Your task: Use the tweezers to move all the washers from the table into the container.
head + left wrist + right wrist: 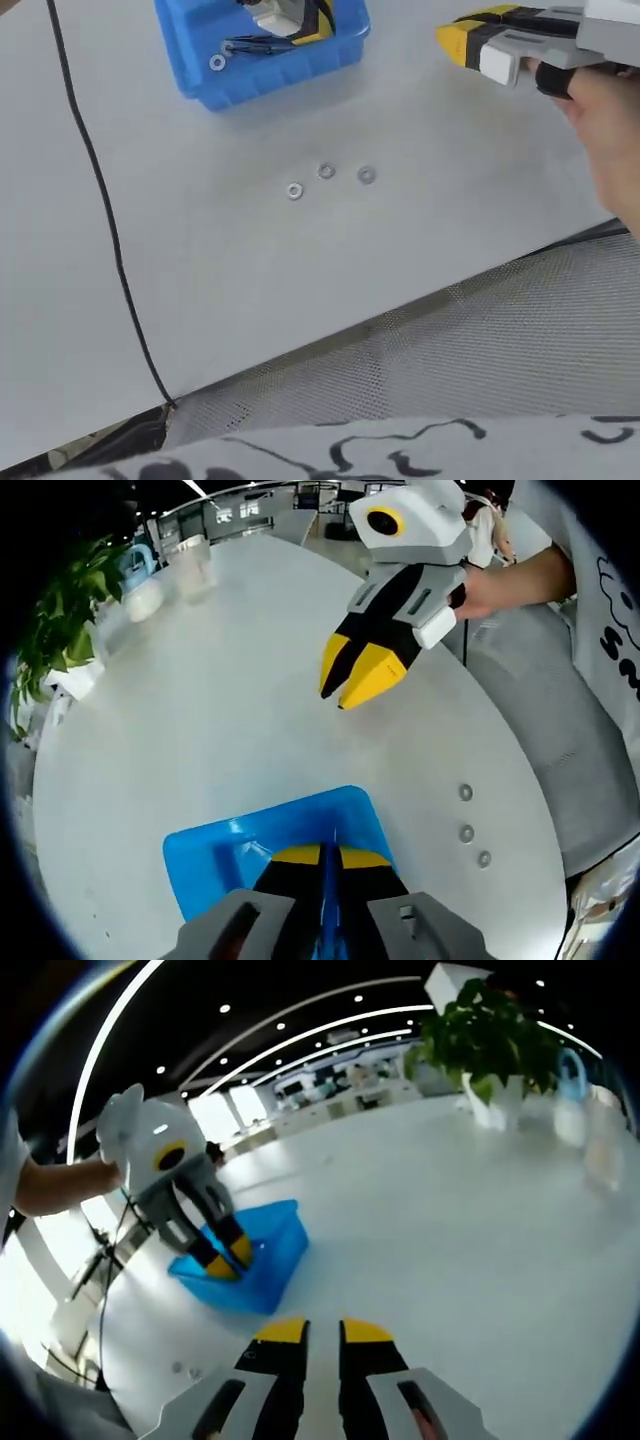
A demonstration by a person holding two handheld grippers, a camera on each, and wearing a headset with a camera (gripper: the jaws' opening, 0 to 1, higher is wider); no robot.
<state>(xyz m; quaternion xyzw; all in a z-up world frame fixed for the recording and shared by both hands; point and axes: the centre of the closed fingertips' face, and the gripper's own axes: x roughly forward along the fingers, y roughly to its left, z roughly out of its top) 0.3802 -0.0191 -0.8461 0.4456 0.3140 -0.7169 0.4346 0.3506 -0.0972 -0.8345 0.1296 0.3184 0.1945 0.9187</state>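
Three small metal washers (326,171) lie in a loose row mid-table; the washers (466,832) also appear at the right of the left gripper view. The blue container (230,75) stands at the far side with one washer (217,63) inside. My left gripper (300,22) dips into the container (270,830), jaws shut, and black tweezers (255,44) stick out sideways from its tips toward that washer. My right gripper (455,40) hovers off to the right above the table, shut and holding nothing. The right gripper view shows the left gripper (222,1255) over the container (262,1270).
A black cable (100,220) runs down the table's left side. The table's near edge (420,305) gives way to grey mesh (480,350). A potted plant (60,640) and a clear cup (190,565) stand at the far rim.
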